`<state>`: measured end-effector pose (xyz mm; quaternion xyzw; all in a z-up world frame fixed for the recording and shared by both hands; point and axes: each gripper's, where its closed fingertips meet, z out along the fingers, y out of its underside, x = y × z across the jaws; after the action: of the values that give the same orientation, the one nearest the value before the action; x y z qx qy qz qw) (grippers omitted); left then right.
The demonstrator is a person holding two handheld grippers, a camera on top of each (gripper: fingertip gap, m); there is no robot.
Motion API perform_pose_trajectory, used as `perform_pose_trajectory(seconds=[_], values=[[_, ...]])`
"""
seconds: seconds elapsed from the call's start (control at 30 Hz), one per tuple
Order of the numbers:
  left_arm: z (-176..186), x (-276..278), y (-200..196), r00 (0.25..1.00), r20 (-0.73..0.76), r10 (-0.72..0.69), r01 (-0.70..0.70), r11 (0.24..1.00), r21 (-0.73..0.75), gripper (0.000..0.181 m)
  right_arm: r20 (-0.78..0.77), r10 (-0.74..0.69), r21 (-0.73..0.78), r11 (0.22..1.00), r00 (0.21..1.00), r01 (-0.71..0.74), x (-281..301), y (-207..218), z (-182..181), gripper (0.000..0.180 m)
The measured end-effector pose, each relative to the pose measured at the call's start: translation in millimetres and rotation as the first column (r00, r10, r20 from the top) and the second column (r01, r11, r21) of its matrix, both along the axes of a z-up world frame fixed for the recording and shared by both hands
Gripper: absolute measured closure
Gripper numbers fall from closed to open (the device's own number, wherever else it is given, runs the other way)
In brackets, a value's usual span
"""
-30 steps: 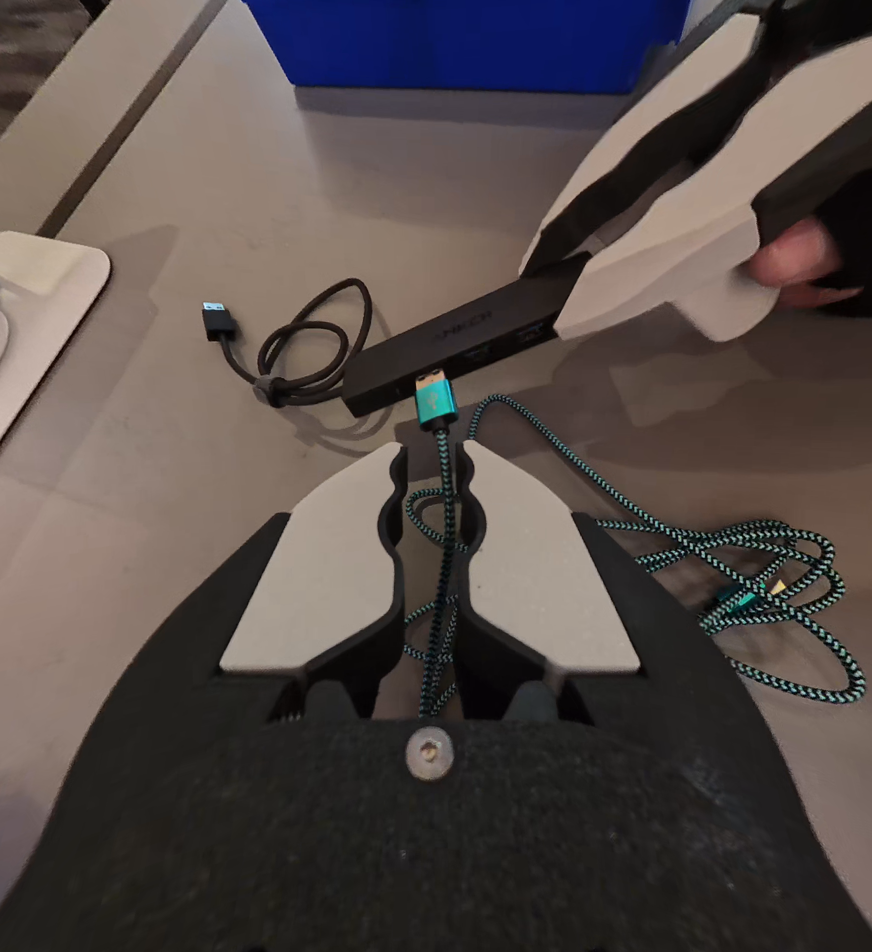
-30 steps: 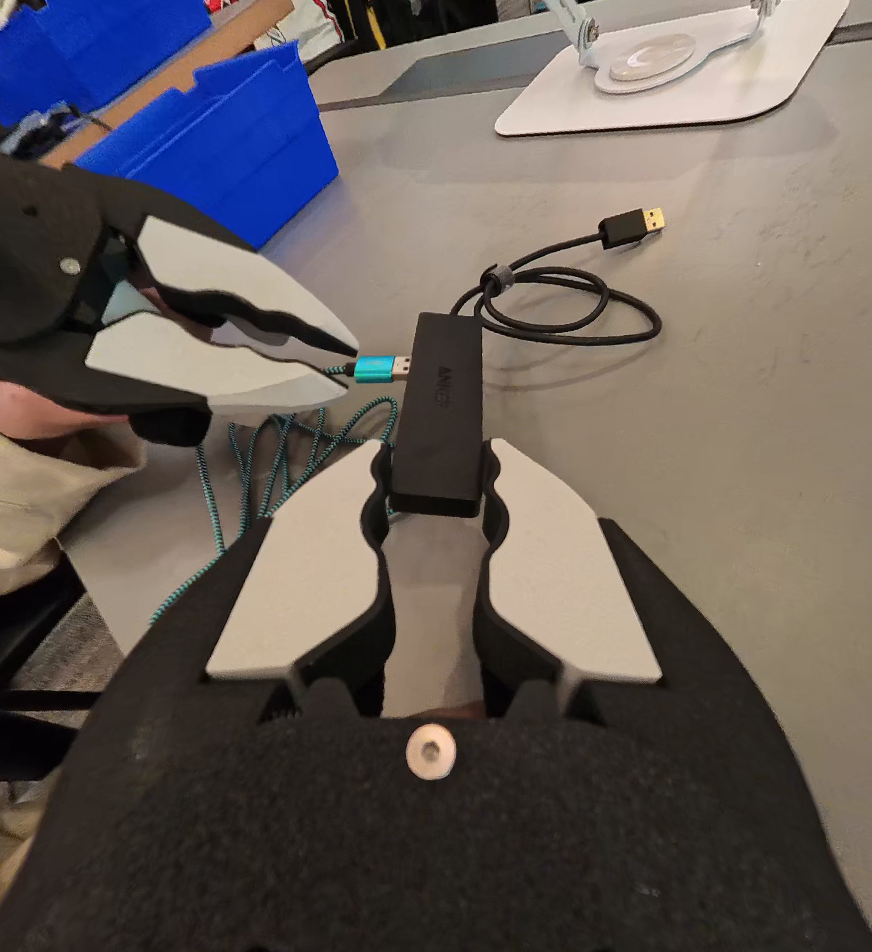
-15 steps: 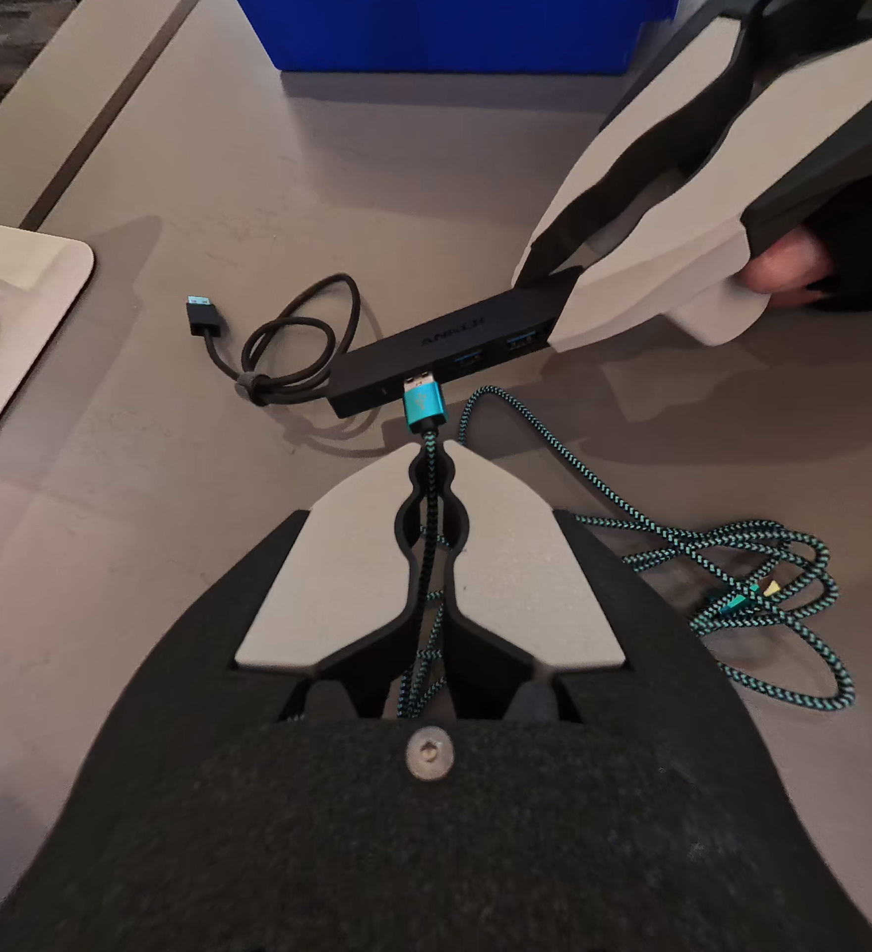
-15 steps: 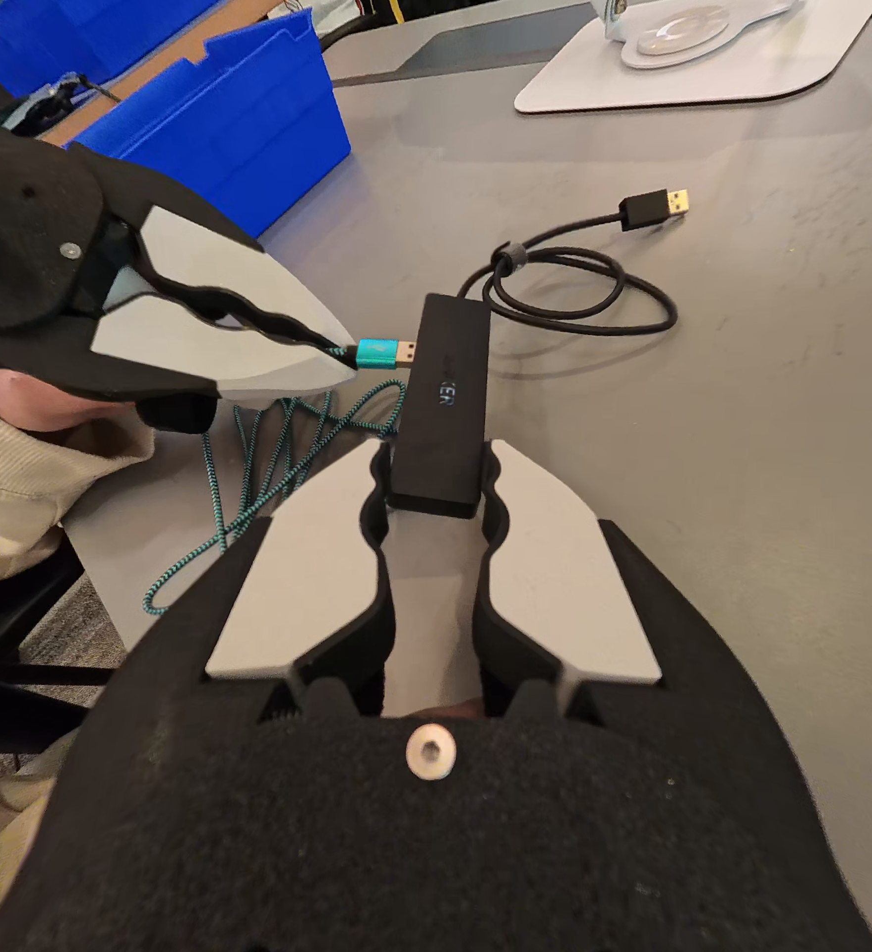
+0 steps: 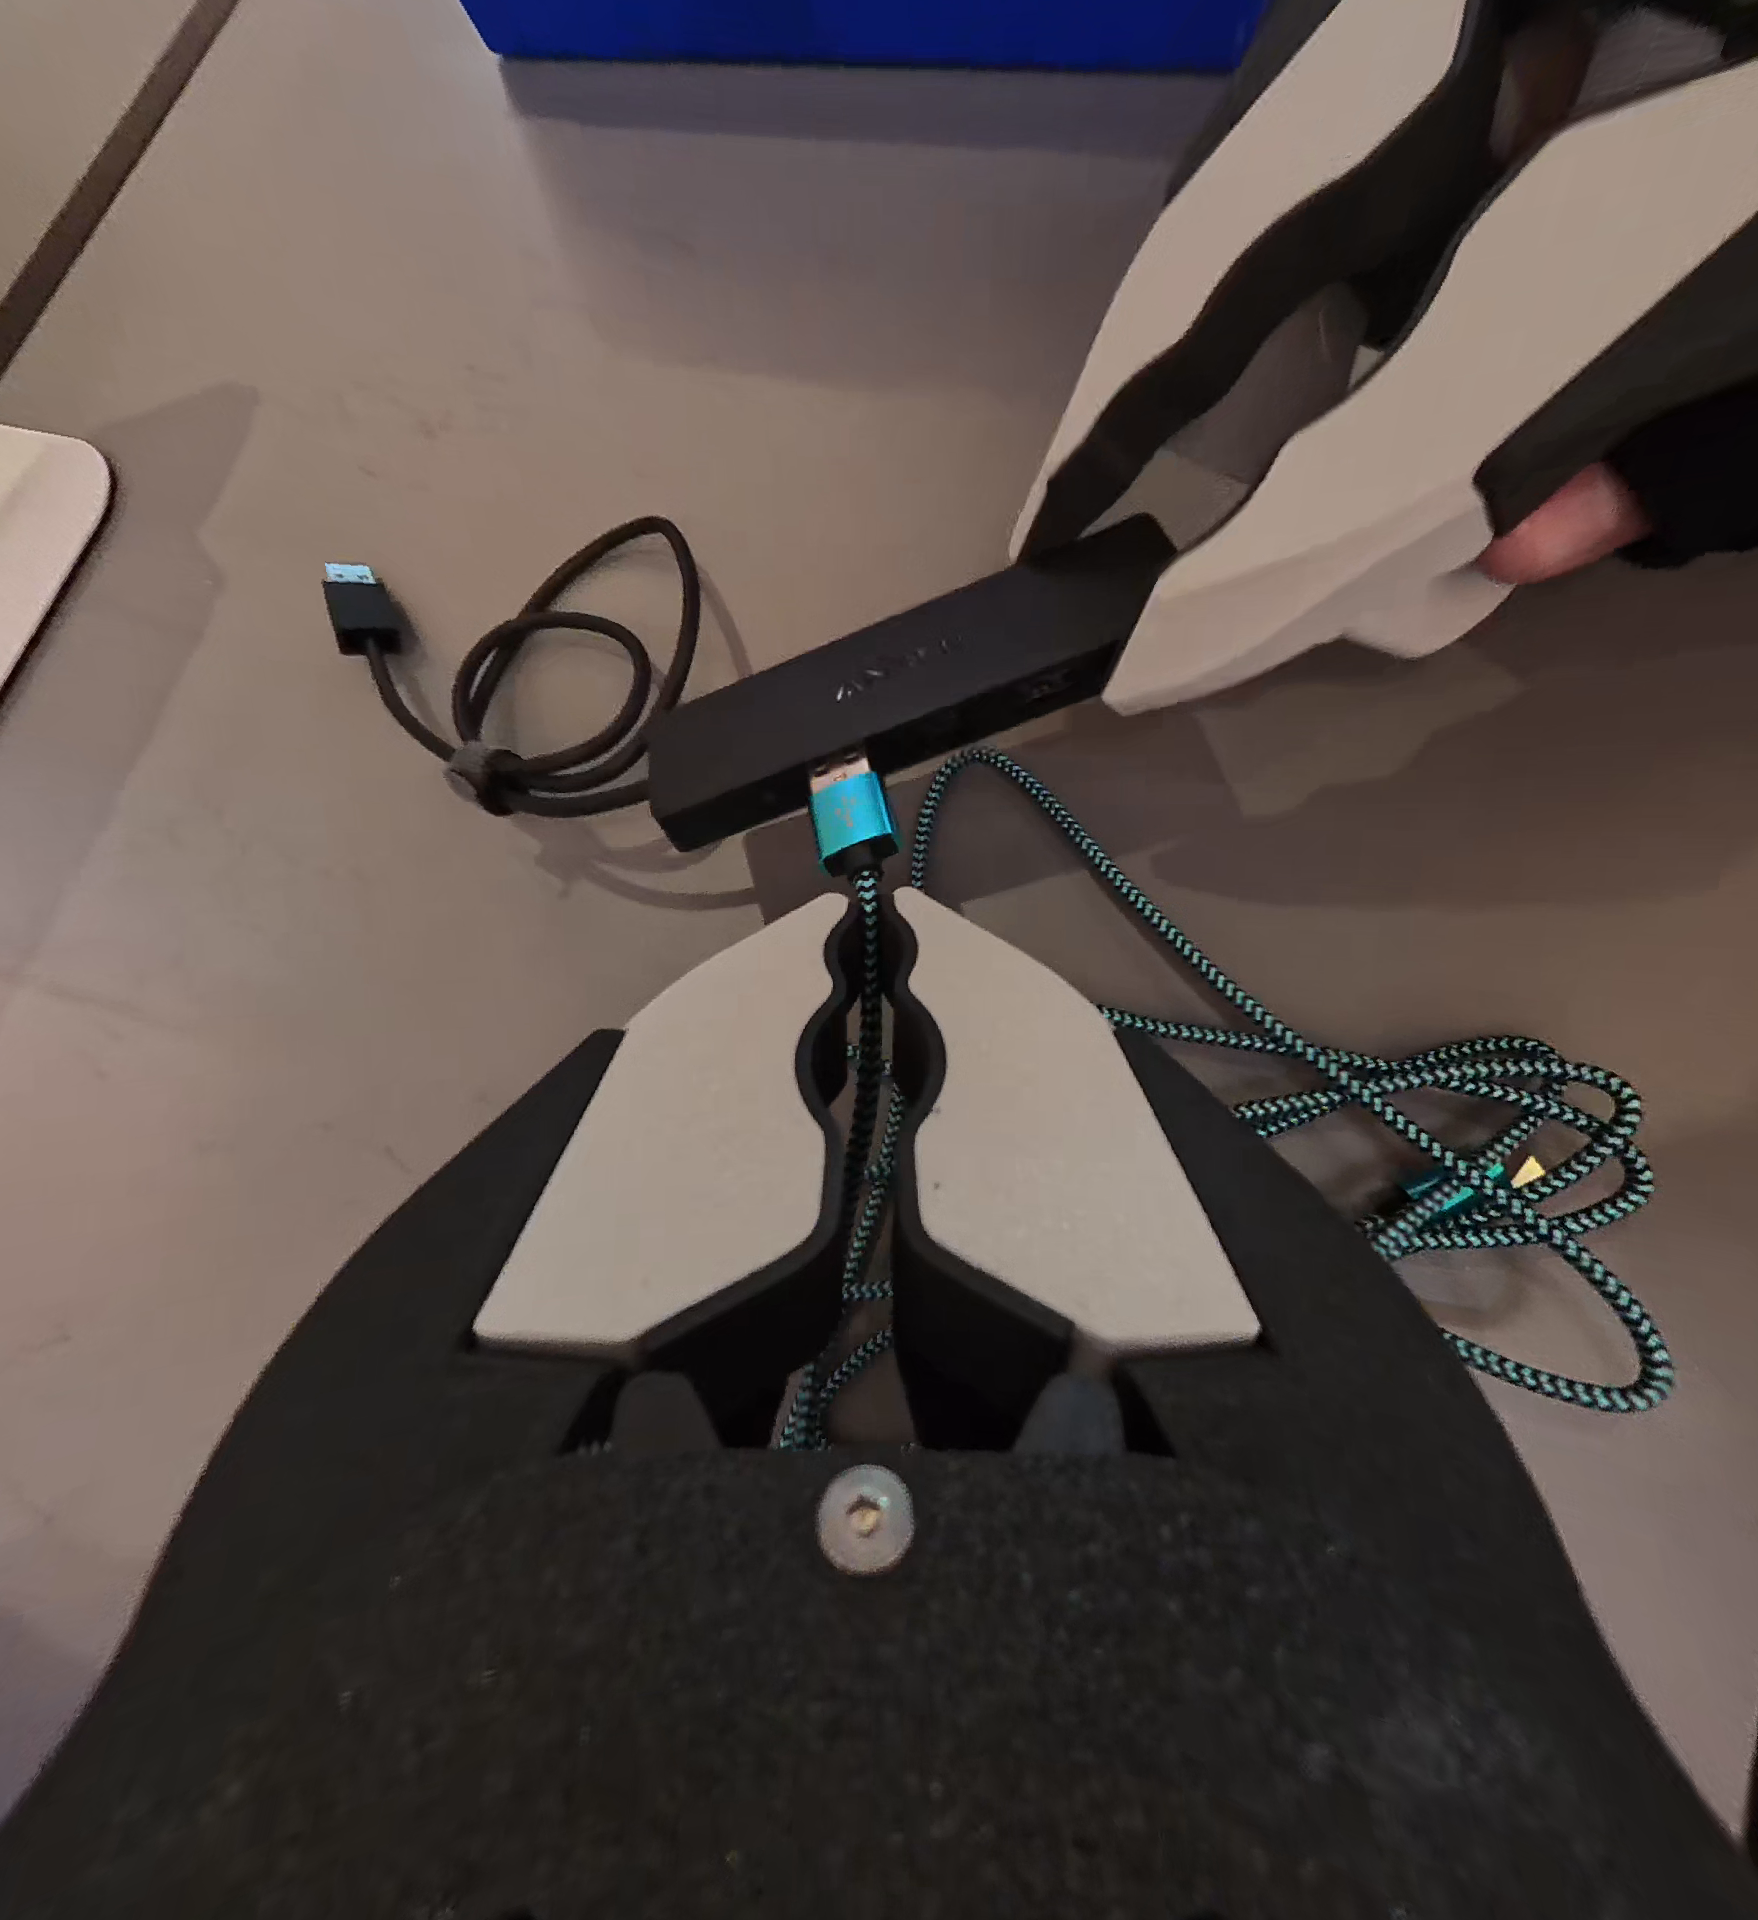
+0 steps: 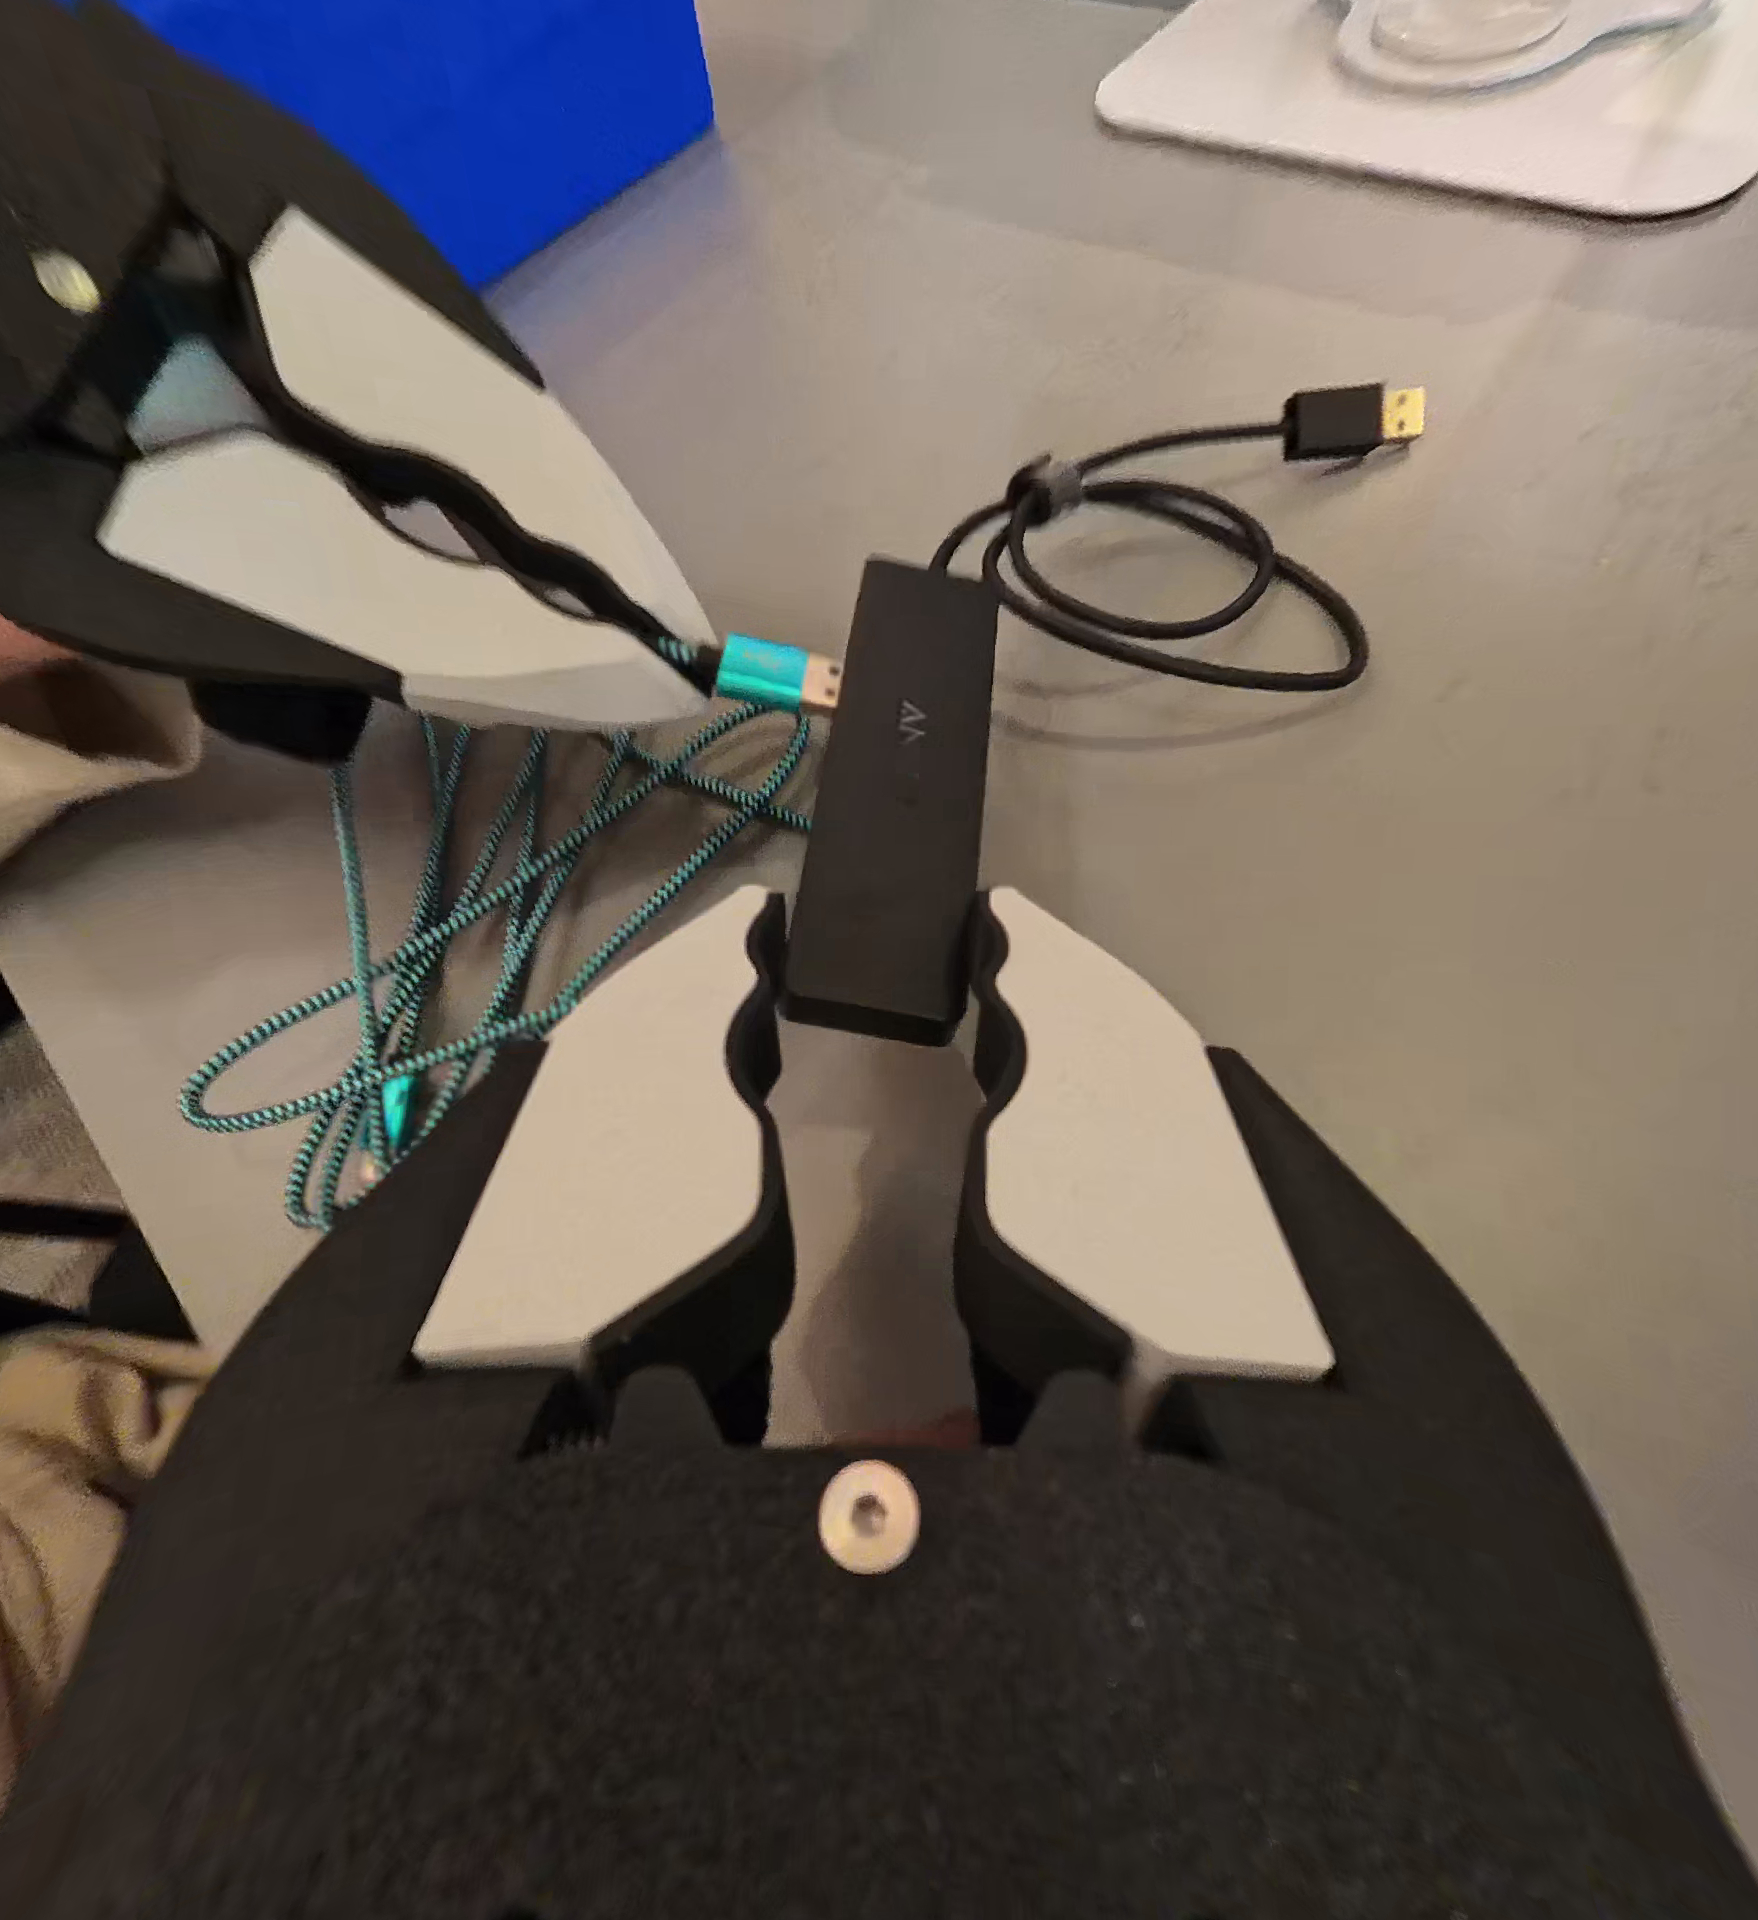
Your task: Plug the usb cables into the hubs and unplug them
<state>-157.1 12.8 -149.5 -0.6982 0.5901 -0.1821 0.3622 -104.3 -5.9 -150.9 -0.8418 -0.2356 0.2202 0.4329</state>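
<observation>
The right gripper [image 6: 873,935] clamps the near end of the black hub [image 6: 901,790] to brace it on the table [image 6: 1426,935]. The left gripper [image 5: 870,909] pinches the braided cable [image 5: 864,1039] just behind its teal plug [image 5: 851,816] — metal tip at the hub's side, seemingly not yet seated. Only the left wrist view shows the ports; the right shows the remaining gap.
</observation>
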Motion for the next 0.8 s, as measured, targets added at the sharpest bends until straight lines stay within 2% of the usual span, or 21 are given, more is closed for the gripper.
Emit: perform_pose_trajectory(seconds=[0.27,0.43,0.53,0.67,0.8], values=[[-0.7,3.2,-0.8,1.0,-0.012,0.014,-0.014,1.0,-0.019,0.179,0.229,0.059,0.053,0.996,0.972,-0.073,1.0,4.5,-17.2,0.147],[8.9,7.9,-2.8,1.0,0.007,0.003,-0.002,1.0,-0.017,0.179,0.351,-0.007,0.117,0.992,0.936,-0.036,6.1,12.0,-21.1,0.115],[5.2,6.3,-1.8,1.0,-0.02,0.006,-0.006,1.0,-0.018,0.179,0.426,0.008,0.119,0.991,0.905,-0.065,7.5,13.5,-25.9,0.112],[-4.7,1.0,-3.3,0.999,-0.046,0.016,-0.017,0.999,-0.03,0.179,0.424,0.017,0.13,0.988,0.905,-0.079,17.2,15.8,-20.7,0.112],[-7.5,-2.3,-8.4,0.999,-0.039,0.013,-0.015,0.999,-0.045,0.179,0.34,0.141,-0.074,0.99,0.93,-0.123,18.8,10.9,-39.3,0.12]])
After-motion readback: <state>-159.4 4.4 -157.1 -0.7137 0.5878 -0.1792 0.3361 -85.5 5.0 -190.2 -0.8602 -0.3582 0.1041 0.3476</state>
